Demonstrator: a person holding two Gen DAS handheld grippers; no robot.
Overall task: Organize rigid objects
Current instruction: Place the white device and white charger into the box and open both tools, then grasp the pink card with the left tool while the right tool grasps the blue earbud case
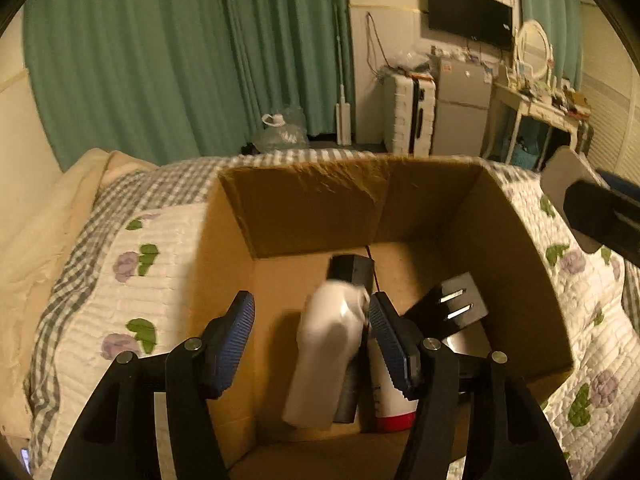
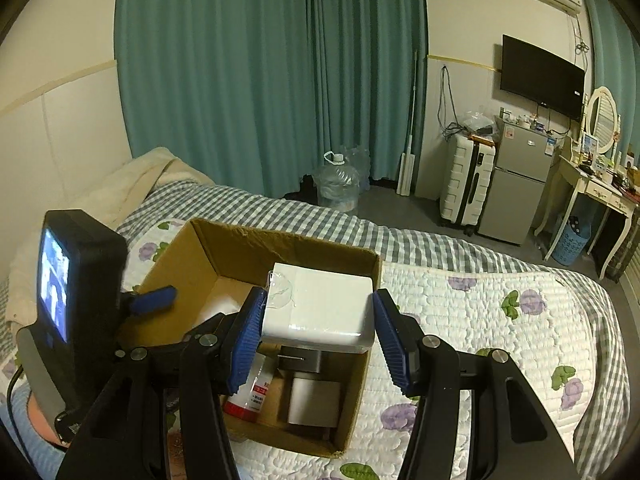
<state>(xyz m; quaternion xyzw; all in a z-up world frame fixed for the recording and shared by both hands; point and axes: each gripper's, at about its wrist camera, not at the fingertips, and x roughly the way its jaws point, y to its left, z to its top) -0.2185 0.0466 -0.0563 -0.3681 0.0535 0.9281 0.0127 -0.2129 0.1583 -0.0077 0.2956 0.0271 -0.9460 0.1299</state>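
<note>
Because the box (image 2: 362,396) on the bed (image 2: 480,320) collects the rigid items, the right gripper (image 2: 318,320) holds a white block (image 2: 324,304) over it, seemingly clamped, while the left gripper (image 1: 312,320) hangs spread above a white bottle (image 1: 324,356) inside.

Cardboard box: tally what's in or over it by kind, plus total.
In the cardboard box:
Bottles: 2, a white bottle with black cap and a white bottle with red base
Black plug adapter: 1
Grey block: 1
Held over it by the right gripper:
White box: 1
Total: 5
</note>
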